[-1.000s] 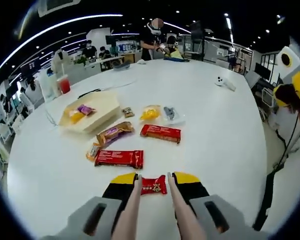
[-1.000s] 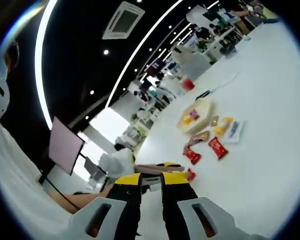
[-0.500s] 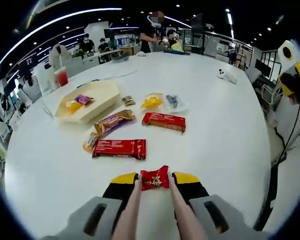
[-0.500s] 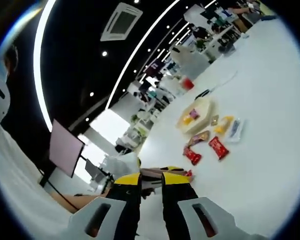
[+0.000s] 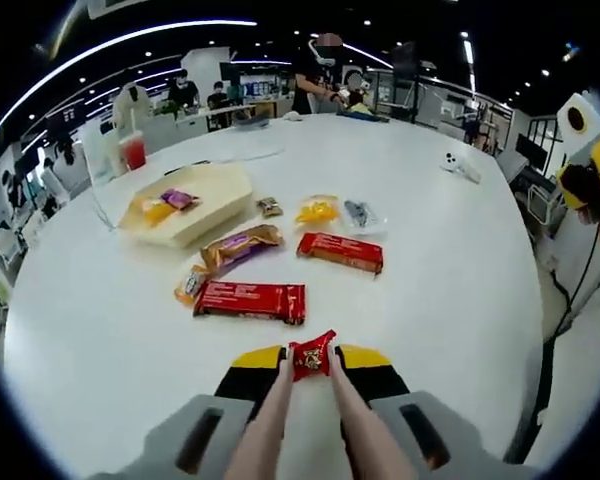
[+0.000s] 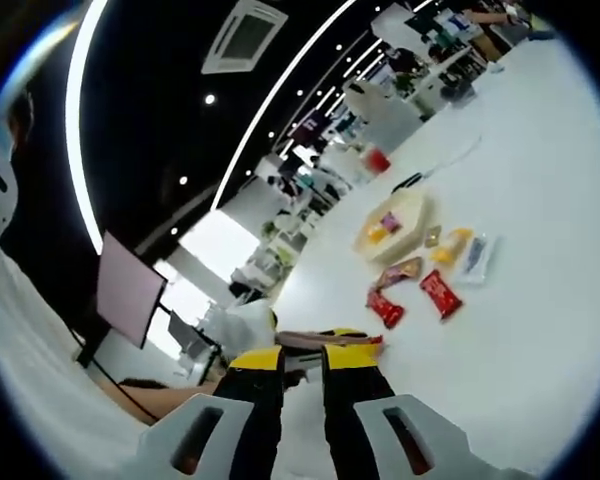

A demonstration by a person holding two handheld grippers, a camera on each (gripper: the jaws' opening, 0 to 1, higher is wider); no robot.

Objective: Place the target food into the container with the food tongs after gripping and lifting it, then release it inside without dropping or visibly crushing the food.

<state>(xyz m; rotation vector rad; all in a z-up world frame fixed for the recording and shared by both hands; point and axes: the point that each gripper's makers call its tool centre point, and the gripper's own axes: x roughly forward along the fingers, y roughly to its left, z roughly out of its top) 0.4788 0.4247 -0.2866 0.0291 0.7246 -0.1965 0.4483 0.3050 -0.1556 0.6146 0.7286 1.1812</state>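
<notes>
Candy (image 5: 312,355), a small red wrapped piece, sits pinched between the tips of the tongs (image 5: 306,400) that rise from 6 o'clock in the left gripper view, lifted just above the white table (image 5: 450,270). The left gripper (image 5: 307,375) has its jaws clenched on the two pale tong arms, which converge on the candy.

Toward 11 o'clock from the candy lies a long red bar (image 5: 248,299), with a small orange packet (image 5: 190,285) touching its left end. Beyond it, a brown-and-purple wrapper (image 5: 238,247) lies tilted, and at 1 o'clock from the candy is a second red bar (image 5: 341,251). Farther up are a yellow packet (image 5: 318,211), a clear packet with dark contents (image 5: 360,213), and a small brown packet (image 5: 270,206). The container (image 5: 215,200), a pale shallow tray, is at 10 o'clock, well apart from the candy; it holds a yellow item (image 5: 155,211) and a purple one (image 5: 180,199). A red cup (image 5: 134,150) stands near the table's far left edge.

In the right gripper view, the right gripper (image 6: 301,362) has its jaws close together with nothing visible between them. Beyond them the tray (image 6: 400,222) and the scattered wrappers lie on the table, toward 2 o'clock.
</notes>
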